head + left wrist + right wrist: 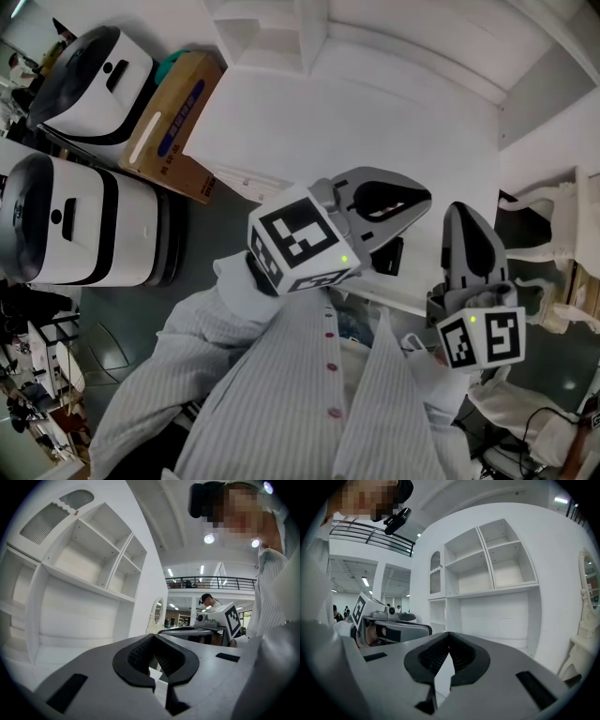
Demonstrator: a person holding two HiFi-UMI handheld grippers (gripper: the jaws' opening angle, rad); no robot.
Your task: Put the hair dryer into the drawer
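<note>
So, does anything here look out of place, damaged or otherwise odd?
Nothing looks spilled, damaged or askew. The one odd point is that no hair dryer shows in any view. The left gripper and the right gripper are both shut with nothing between the jaws, held before the white desk.

Cardboard box (178,127) beside white desk (356,122); open white shelves (487,569); ornate mirror (590,583) near shelves
</note>
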